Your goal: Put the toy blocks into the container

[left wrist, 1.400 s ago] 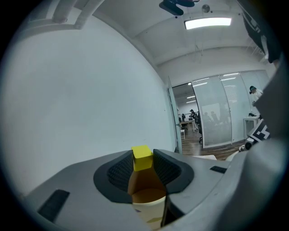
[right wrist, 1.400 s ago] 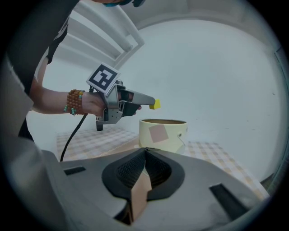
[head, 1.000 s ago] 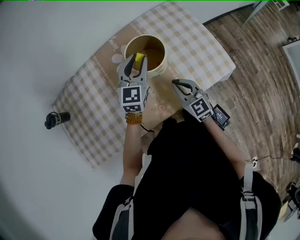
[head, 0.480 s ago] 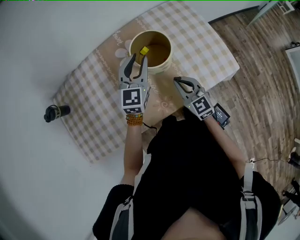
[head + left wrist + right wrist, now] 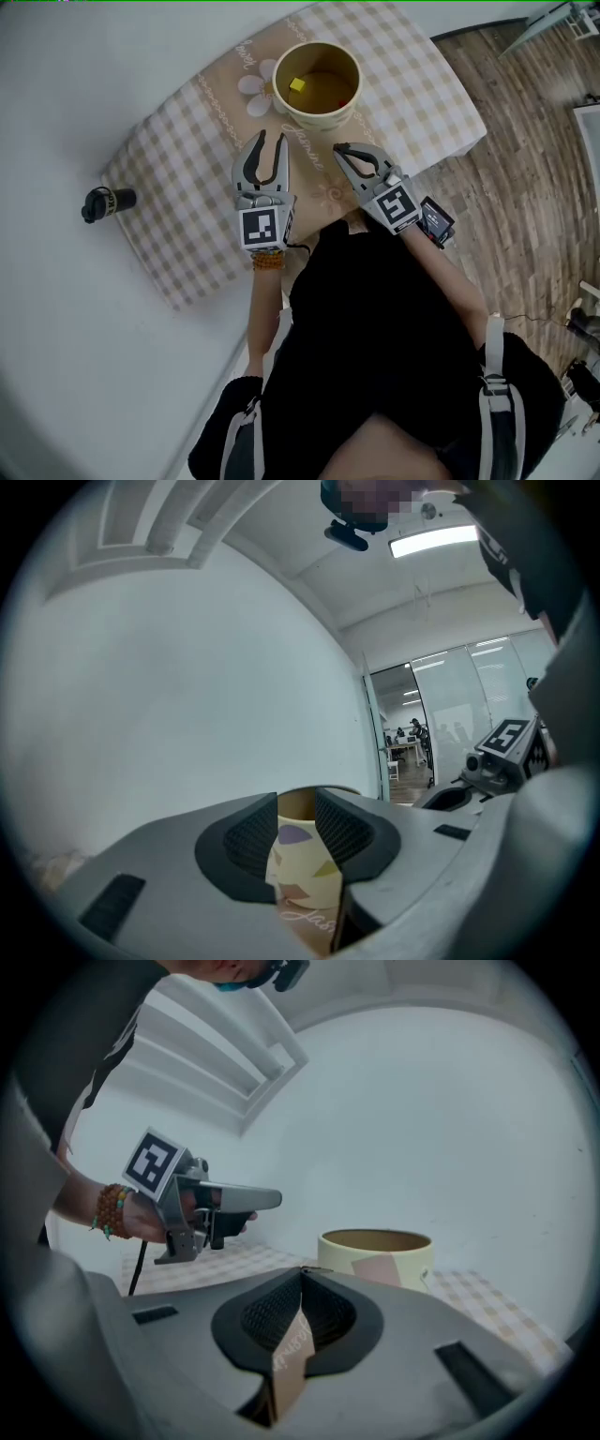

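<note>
The cream round container (image 5: 319, 84) stands at the far end of the checked cloth, with a yellow block (image 5: 298, 84) lying inside and a bit of red (image 5: 354, 97) at its right wall. My left gripper (image 5: 266, 142) hovers over the cloth just short of the container; its jaws are closing with nothing between them. In the left gripper view the container (image 5: 300, 883) shows through the gap of that gripper (image 5: 298, 819). My right gripper (image 5: 349, 155) sits beside it to the right, tips together and empty. In the right gripper view the container (image 5: 377, 1252) stands beyond the right gripper (image 5: 302, 1277).
The checked cloth (image 5: 187, 187) covers part of a white table. A small black bottle (image 5: 105, 202) lies on the bare table at the left. Wooden floor (image 5: 525, 187) drops away past the table's right edge. The left gripper (image 5: 253, 1199) shows in the right gripper view.
The yellow block left my left gripper's jaws and now lies in the container. The left gripper drew back toward the person. The right gripper barely shifted.
</note>
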A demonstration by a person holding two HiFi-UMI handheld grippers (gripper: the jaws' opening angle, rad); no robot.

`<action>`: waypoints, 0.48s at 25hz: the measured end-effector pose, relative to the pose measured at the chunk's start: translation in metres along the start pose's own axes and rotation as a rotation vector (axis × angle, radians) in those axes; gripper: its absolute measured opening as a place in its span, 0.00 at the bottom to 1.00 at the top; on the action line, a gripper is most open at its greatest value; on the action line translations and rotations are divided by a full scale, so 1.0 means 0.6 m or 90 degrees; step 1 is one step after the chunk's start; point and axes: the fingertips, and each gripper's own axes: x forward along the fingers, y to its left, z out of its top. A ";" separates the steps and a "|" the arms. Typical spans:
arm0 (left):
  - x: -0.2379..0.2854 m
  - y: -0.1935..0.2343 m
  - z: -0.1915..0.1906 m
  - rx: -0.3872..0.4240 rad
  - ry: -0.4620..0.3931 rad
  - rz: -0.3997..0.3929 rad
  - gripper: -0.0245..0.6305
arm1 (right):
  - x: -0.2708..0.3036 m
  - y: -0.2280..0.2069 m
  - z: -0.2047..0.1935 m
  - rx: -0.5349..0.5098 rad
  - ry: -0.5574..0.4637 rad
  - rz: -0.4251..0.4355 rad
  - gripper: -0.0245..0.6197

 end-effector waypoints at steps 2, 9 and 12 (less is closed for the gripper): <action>-0.029 -0.007 -0.024 -0.016 0.016 0.006 0.22 | 0.000 0.026 0.004 0.005 0.001 0.014 0.05; -0.108 0.013 -0.079 -0.046 0.033 0.041 0.13 | 0.034 0.100 0.014 -0.019 0.004 0.053 0.05; -0.137 0.012 -0.102 -0.042 0.033 0.055 0.05 | 0.042 0.127 -0.001 -0.026 0.008 0.073 0.05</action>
